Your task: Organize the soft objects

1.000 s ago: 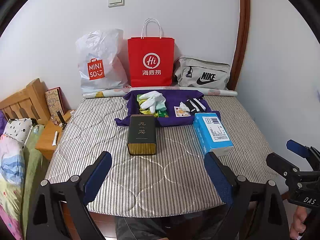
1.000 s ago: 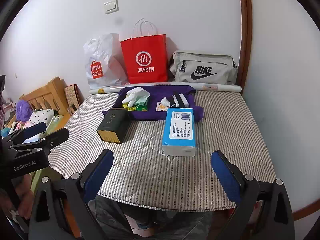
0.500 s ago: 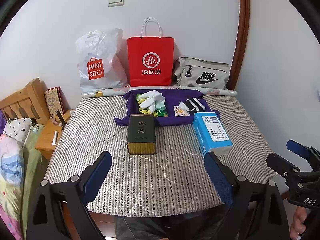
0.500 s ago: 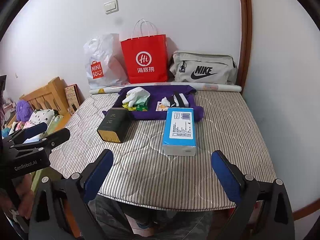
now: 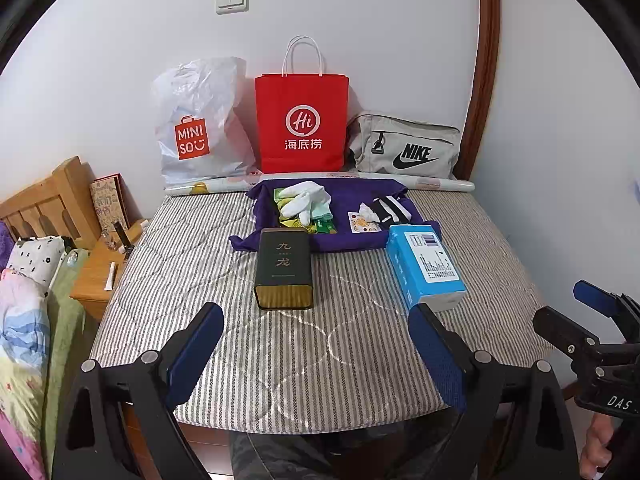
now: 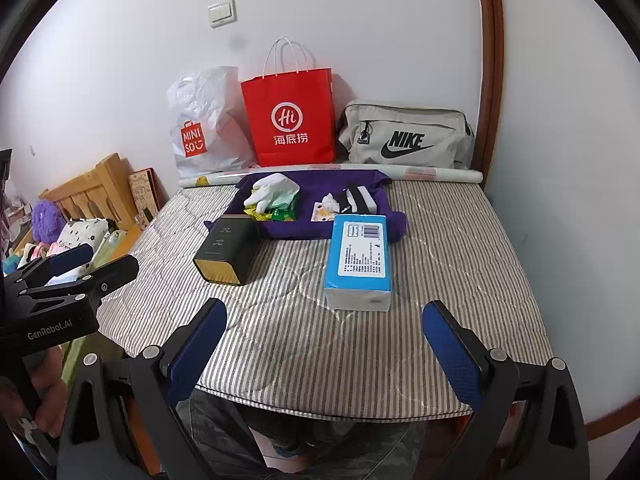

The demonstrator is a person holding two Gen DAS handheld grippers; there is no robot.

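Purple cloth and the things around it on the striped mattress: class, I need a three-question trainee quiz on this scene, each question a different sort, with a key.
1. True or false: the white gloves lie on the purple cloth.
2. Which stands directly behind the cloth, against the wall? A) red paper bag B) blue box C) dark tin
3. Fill in: both the left gripper and the right gripper are ____ and hold nothing.

Key: 1 true; 2 A; 3 open.
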